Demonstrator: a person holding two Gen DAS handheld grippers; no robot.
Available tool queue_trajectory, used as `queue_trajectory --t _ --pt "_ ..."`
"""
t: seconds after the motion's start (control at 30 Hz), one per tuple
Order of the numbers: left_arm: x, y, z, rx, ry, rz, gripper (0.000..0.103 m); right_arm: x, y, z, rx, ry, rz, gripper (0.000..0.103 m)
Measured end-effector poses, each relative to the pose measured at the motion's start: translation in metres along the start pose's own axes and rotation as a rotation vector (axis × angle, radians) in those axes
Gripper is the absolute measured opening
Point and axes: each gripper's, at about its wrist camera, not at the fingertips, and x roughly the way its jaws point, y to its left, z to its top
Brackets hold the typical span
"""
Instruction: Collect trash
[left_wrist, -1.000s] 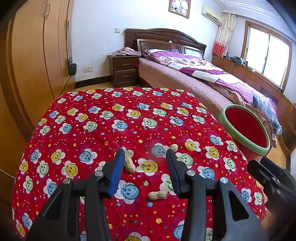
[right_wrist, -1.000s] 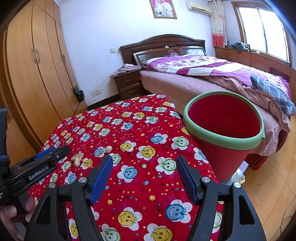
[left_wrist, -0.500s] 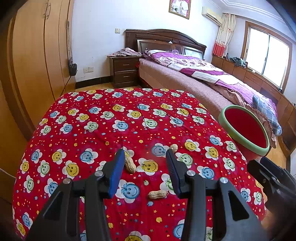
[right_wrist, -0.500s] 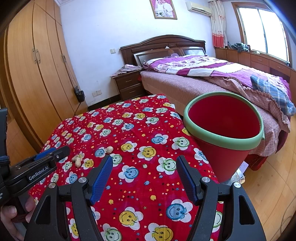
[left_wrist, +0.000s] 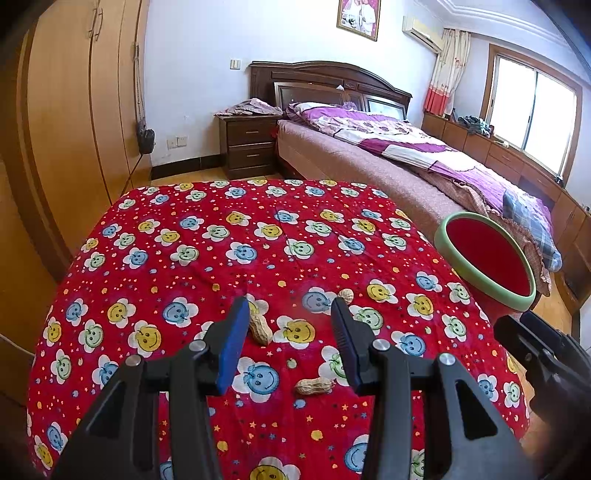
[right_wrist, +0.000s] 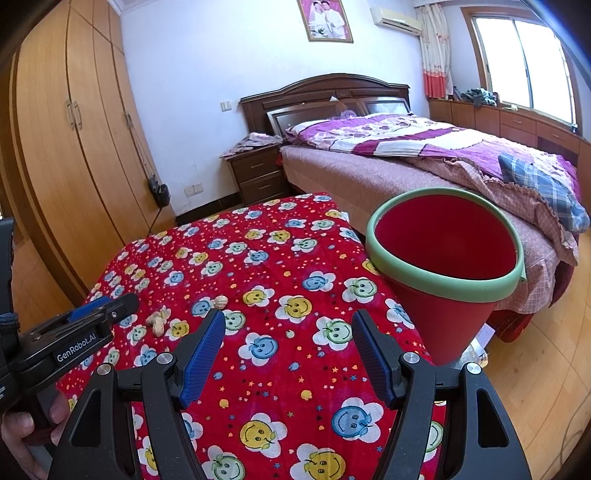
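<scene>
In the lower half of the left wrist view, the left gripper (left_wrist: 288, 336) hangs over a red quilt (left_wrist: 236, 280) printed with smiling flowers, its jaws parted and gripping nothing. Just inside its left finger, near the tip, lies a whole peanut (left_wrist: 259, 326); whether the blue pad touches the shell cannot be told. A second peanut (left_wrist: 314, 386) lies lower in the frame, close beside the right finger, on the cloth. A third, smaller peanut piece (left_wrist: 346, 294) sits just above the right fingertip in the picture, apart from it. At the right edge of that view stands a red bin (left_wrist: 491, 254) with a green rim, beside the quilt's edge, and the dark body of the other gripper pokes in at lower right.

In the right wrist view, the right gripper (right_wrist: 288, 347) is spread wide over the quilt at lower centre, empty, with only printed cloth between its fingers. The red bin (right_wrist: 443, 236) fills the right-centre of this frame, upright and open-mouthed, its inside showing only red. At the left edge the left gripper (right_wrist: 107, 310) reaches in, a person's hand (right_wrist: 26, 435) around its handle at lower left. Two peanuts (right_wrist: 159, 321) lie on the quilt just past its tip, left of centre
</scene>
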Motion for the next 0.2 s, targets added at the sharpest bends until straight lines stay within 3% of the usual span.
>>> queue_trajectory --t 0.2 --pt "-0.0005 0.0003 -0.0005 -0.001 0.001 0.002 0.046 -0.0010 -0.0002 0.0000 -0.003 -0.004 0.000 0.072"
